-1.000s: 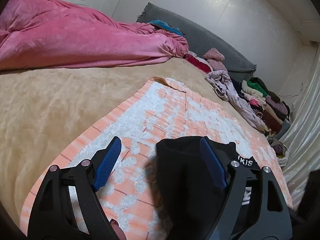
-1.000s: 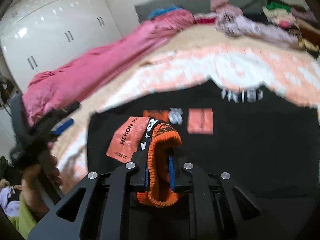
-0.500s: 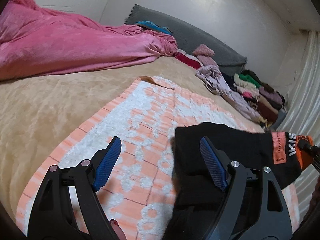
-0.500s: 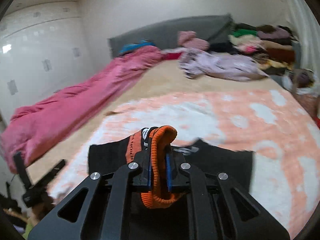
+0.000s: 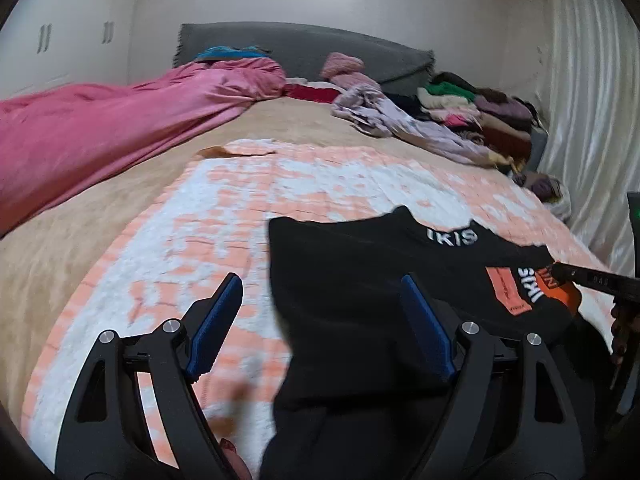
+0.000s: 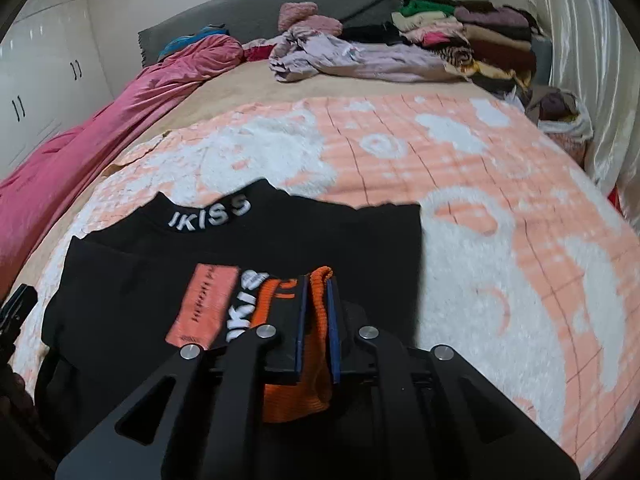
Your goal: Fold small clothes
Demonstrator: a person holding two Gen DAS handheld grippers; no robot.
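A black top (image 6: pixel 280 240) with white "IKISS" lettering on its collar lies on the orange-and-white blanket (image 6: pixel 480 160). One sleeve is folded across its front. My right gripper (image 6: pixel 316 280) pinches that sleeve's orange ribbed cuff (image 6: pixel 296 400) between its blue pads, low over the top. Its jaws are opening slightly, with the cuff still between them. My left gripper (image 5: pixel 320 284) is open wide, just above the left part of the black top (image 5: pixel 360 264), with nothing gripped. At the right edge of the left wrist view, the right gripper (image 5: pixel 592 280) holds the orange cuff (image 5: pixel 560 288).
A pink duvet (image 5: pixel 100 128) is bunched along the left of the bed. A lilac garment (image 6: pixel 340 60) and a stack of folded clothes (image 6: pixel 460 28) lie by the grey headboard (image 6: pixel 260 12). A pale curtain (image 5: pixel 592 100) hangs on the right, and white wardrobes (image 6: pixel 40 80) stand on the left.
The right gripper has carried the orange cuff across and down over the black top, folding the sleeve over it. The left gripper has rolled and shifted sideways, still open.
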